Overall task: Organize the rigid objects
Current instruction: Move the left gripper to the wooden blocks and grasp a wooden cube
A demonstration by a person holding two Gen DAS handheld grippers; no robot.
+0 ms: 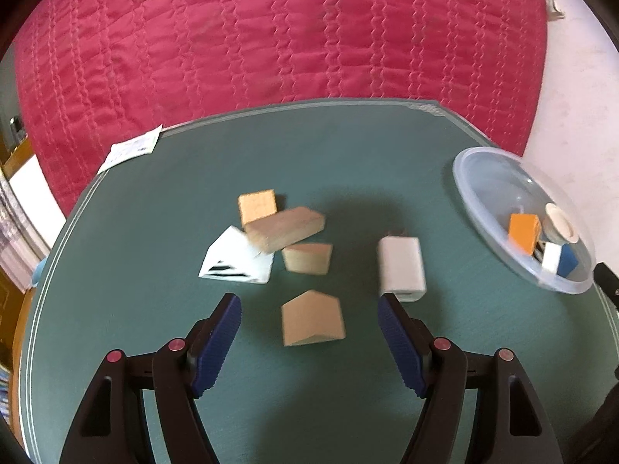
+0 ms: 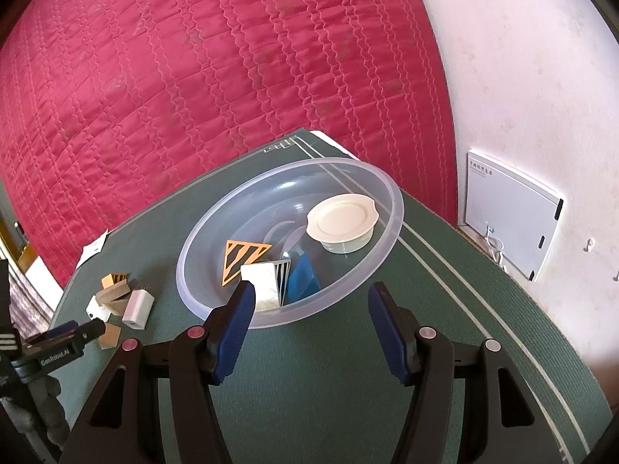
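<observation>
The table mat [image 1: 154, 232] is dark green with thin pale lines. The quilt [image 1: 271, 31] is magenta with wavy stitching. The orange triangle [image 2: 243, 259] has black stripes.

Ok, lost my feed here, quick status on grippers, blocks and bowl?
Left gripper open, empty, over house-shaped wooden block. Right gripper open, empty, at clear bowl. White block close beside left gripper's right finger.

Left tongs [image 1: 309, 305] spread apart, empty, right tongs [image 2: 309, 294] likewise

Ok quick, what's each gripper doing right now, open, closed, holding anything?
Left gripper: open, empty, a wooden block lies between its fingers, untouched.
Right gripper: open, empty, at the clear bowl.
</observation>
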